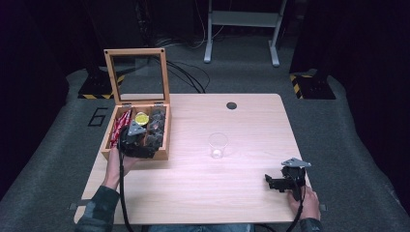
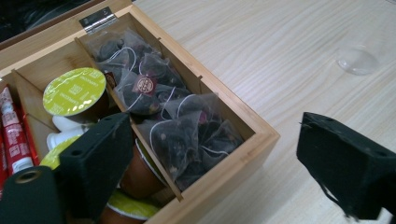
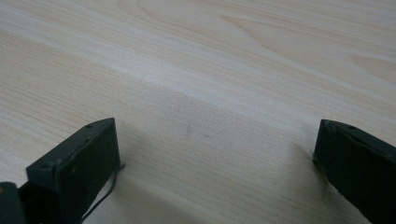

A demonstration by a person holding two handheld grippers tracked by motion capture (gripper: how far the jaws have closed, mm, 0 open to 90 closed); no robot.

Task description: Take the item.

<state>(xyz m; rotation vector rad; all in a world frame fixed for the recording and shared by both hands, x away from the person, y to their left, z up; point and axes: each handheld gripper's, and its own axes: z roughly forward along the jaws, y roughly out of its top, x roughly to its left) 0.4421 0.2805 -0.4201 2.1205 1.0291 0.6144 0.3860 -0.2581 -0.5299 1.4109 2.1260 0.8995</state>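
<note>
Wooden box, one, pale bamboo, rectangular, sitting at the left of the high view on the table; its glass-paned lid is standing upright behind it, hinged by two metal plates.

Contents, in the left gripper view: red paper sachets lying at the far left edge; one lime-green foil-topped capsule, round, lying face up at left of centre, with further capsules partly hidden below it, so their number cannot be told; dark mesh pyramid tea bags with white strings, several, filling the two compartments at centre.

Left gripper, one, black, hovering over the near part of the box in the high view, held from below by the left hand, forearm coming in from the lower left. Its jaws are standing wide apart with nothing between them; one foam pad is hanging over the capsules, the other beyond the box's edge.

Clear cup, one, round, standing at centre of the table.

Right gripper, one, black, resting at lower right, held by the right hand. Jaws are gaping, holding nothing, over bare wood grain.
</note>
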